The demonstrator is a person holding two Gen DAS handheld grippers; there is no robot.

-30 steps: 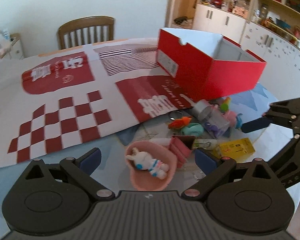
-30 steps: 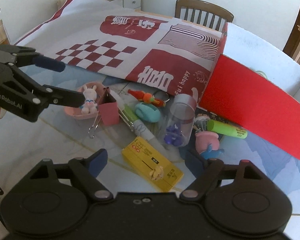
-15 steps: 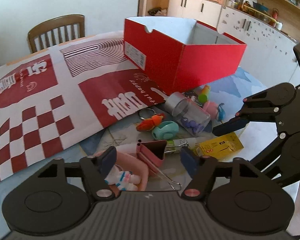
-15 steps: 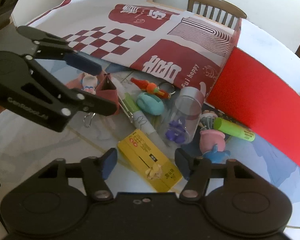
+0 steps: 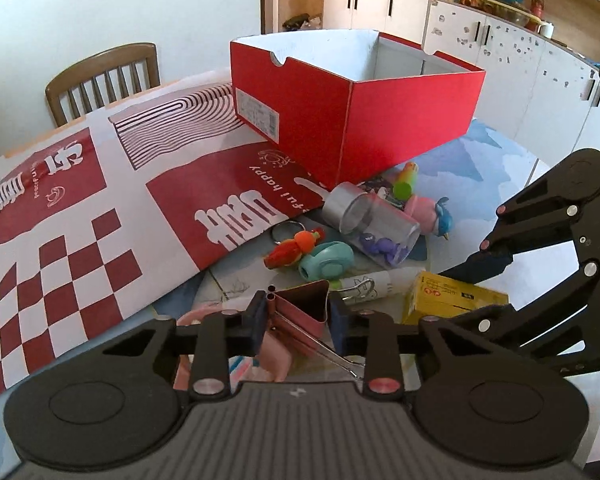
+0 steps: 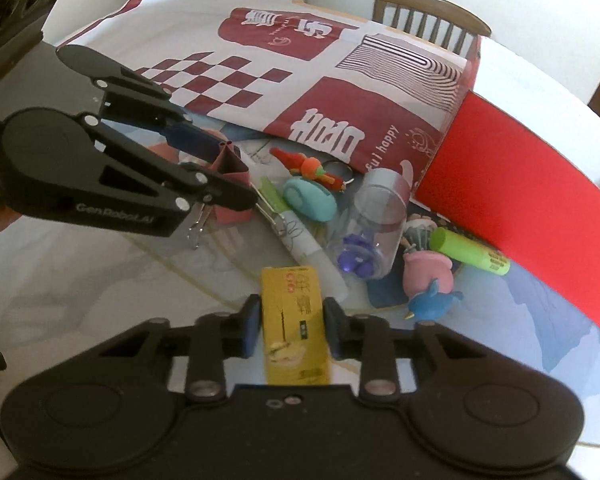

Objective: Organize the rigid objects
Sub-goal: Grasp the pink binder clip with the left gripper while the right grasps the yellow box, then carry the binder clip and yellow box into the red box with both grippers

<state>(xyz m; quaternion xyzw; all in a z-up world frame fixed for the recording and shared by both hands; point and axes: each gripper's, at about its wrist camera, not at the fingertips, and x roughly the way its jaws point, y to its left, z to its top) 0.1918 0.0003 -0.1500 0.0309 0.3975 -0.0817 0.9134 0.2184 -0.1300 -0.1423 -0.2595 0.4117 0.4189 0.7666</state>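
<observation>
My left gripper (image 5: 298,320) is closing, and its pads press both sides of a pink binder clip (image 5: 300,304) low on the table; the clip (image 6: 231,165) sits in the same grip in the right wrist view. My right gripper (image 6: 292,328) is closing too, its pads against the sides of a yellow box (image 6: 294,308), which also shows as the yellow box (image 5: 448,300) between the right gripper's (image 5: 476,292) fingers. An open red box (image 5: 412,120) stands behind the pile.
Loose items lie between grippers and box: a clear jar (image 5: 376,228), a teal gadget (image 5: 328,260), a carrot keychain (image 5: 292,248), a pink and blue toy (image 5: 424,212), a green highlighter (image 6: 468,256), a white tube (image 6: 312,252). A red-and-white patterned bag (image 5: 100,200) covers the left. A chair (image 5: 104,76) stands behind.
Both grippers went from wide open to closed: the left moved forward past the pink bunny dish onto the binder clip, the right closed around the yellow box, which turned lengthwise between its fingers.
</observation>
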